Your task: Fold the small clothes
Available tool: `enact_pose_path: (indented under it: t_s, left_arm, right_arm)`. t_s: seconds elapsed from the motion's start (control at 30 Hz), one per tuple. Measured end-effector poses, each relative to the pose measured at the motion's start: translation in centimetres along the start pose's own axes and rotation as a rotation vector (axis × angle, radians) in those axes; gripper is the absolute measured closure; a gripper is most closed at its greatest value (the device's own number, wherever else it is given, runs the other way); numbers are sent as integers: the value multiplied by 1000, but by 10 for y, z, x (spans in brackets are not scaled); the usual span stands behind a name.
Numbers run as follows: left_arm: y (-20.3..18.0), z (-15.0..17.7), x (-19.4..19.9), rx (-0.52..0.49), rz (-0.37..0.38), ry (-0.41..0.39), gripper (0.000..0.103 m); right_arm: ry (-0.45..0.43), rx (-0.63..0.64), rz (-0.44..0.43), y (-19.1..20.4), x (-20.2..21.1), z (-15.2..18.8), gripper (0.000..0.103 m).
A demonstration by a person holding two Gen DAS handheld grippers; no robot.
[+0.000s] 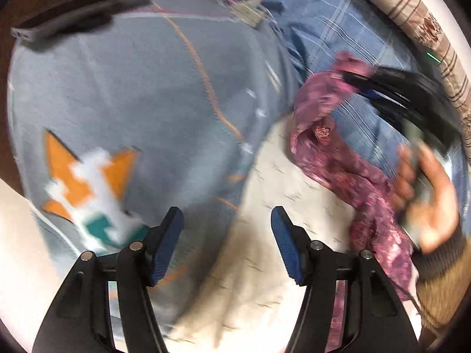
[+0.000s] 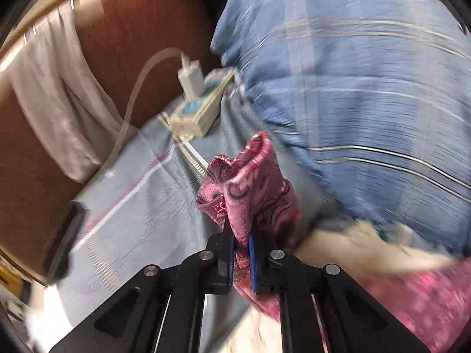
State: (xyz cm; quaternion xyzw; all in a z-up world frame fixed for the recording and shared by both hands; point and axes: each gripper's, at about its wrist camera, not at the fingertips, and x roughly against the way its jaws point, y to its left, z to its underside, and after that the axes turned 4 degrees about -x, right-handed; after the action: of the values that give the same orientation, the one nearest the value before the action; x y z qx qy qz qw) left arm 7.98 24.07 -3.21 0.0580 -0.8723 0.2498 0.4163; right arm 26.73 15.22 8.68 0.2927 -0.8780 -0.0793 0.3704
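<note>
A pink patterned cloth (image 1: 338, 158) hangs in a long strip over the bed. My right gripper (image 2: 241, 235) is shut on its upper edge (image 2: 253, 188) and holds it lifted; the gripper also shows in the left wrist view (image 1: 353, 78). My left gripper (image 1: 226, 223) is open and empty, above a cream cloth (image 1: 265, 250) and a light blue sheet with an orange, white and teal figure (image 1: 88, 188). The frames are blurred by motion.
A blue checked blanket (image 2: 353, 73) lies bunched on the right. A white power strip with a plugged charger (image 2: 197, 103) and cable sits on the sheet's far edge. A striped pillow (image 1: 412, 14) lies at the back right. A dark strap (image 1: 73, 20) lies at the back left.
</note>
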Motion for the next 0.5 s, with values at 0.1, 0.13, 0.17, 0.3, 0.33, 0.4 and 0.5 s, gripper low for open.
enact_pose_path:
  t_s: [0.1,0.13,0.17,0.3,0.33,0.4,0.5]
  left_arm:
    - [-29,7,-7,-21,61,45,41]
    - [-41,11,-8,-38,76,54,41]
    - [-53,14,-10,-50,79,67,41]
    - [-104,30,-20,-89,141,127,41]
    - [-120,34,-24,-105,158,150,41]
    - [-146,43,-31,-135,170,197,41]
    - [-185,57,-35,-200,182,220,41]
  right_arm:
    - [-49,-59,-23,-36,79,18,95]
    - [-73,-93,-24,-52,107,25,95]
    - [-88,-129,-23,-73,135,33,95]
    - [-130,-220,42,-132,213,70,95]
    - [-136,-242,61,-148,231,83,95]
    - [-160,-287,88,-175,261,109,95]
    - [-198,-407,122,-228,297,147,95]
